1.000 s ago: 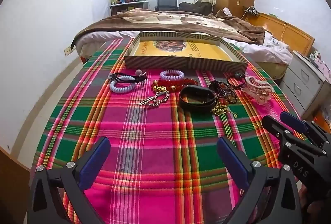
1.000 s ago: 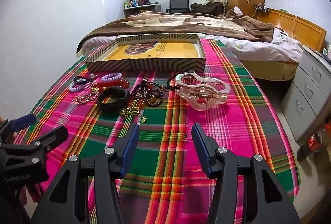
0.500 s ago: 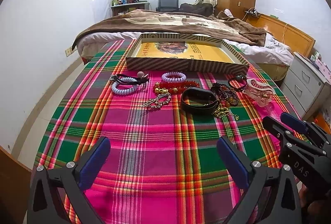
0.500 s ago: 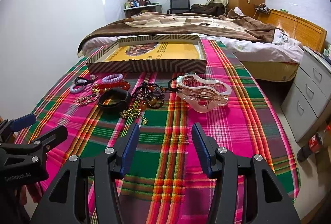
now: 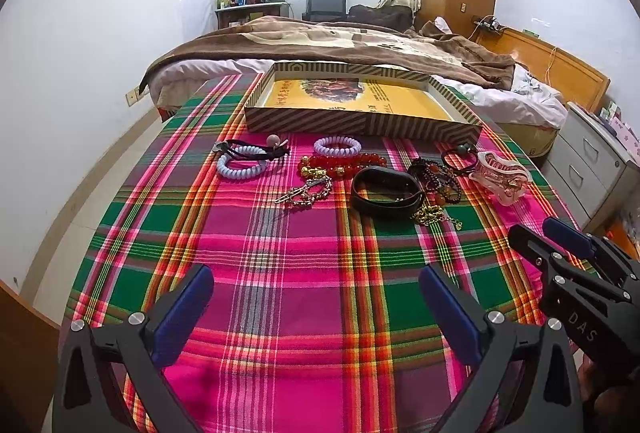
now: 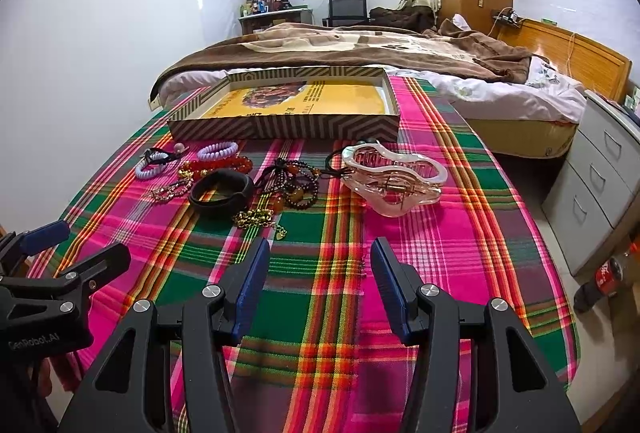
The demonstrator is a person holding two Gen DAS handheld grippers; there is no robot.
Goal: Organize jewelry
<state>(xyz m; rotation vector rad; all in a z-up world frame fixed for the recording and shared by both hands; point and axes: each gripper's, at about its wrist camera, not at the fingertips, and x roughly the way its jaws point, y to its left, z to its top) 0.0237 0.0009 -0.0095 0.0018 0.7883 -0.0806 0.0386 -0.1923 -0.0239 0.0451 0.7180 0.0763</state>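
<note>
**Jewelry laid out, both tongs wide apart**

Left wrist view: left gripper point(image 5: 316, 307) gapes, holding nothing, jewelry pile point(image 5: 380, 179) sits near the striped tray point(image 5: 360, 123) on the plaid cloth point(image 5: 304, 273).

Right wrist view: right gripper point(image 6: 320, 279) spread too, nothing held, pink hair claw point(image 6: 394, 179) just ahead.

Left gripper point(image 5: 316, 307): jaws spread wide, nothing between them, pointed forward and tilted downward, held in the air
Left fingers point(image 5: 182, 315): blue pads face each other across a wide gap, on black arms
Right gripper point(image 6: 318, 289): jaws apart, nothing between them, tilted downward and forward, held in the air
Right fingers point(image 6: 250, 287): blue pads on black arms, parted with a clear gap
Relative pose: the two grippers sit side by side, apart, both aimed the same way
</note>
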